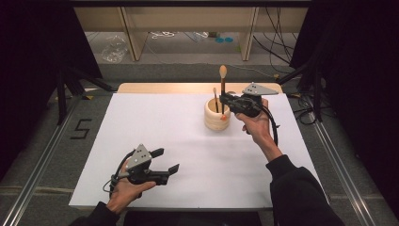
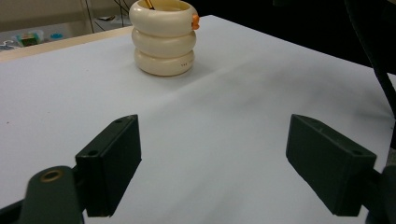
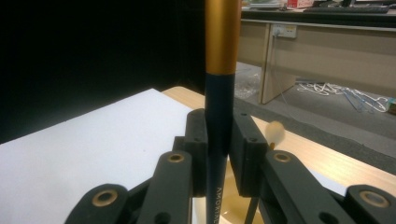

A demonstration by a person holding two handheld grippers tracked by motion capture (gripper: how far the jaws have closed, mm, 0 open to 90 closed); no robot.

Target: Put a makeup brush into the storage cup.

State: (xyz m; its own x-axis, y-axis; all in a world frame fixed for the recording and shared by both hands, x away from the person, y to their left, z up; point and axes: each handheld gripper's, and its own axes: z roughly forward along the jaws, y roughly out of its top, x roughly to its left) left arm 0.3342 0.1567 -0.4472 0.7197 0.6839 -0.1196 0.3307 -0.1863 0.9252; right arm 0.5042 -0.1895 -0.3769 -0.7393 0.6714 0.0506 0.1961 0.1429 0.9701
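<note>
The right hand-held gripper [image 1: 225, 100] is clamped on a brush [image 1: 223, 89], holding it upright over the cream holder [image 1: 217, 120] at the far side of the white surface [image 1: 155, 127]. The left hand-held gripper [image 1: 167, 161] rests near the front edge, jaws apart with nothing between them.

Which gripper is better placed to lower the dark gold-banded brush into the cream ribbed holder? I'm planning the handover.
Right. The right gripper already clamps the brush upright above the holder; the left gripper sits open, far off.
</note>
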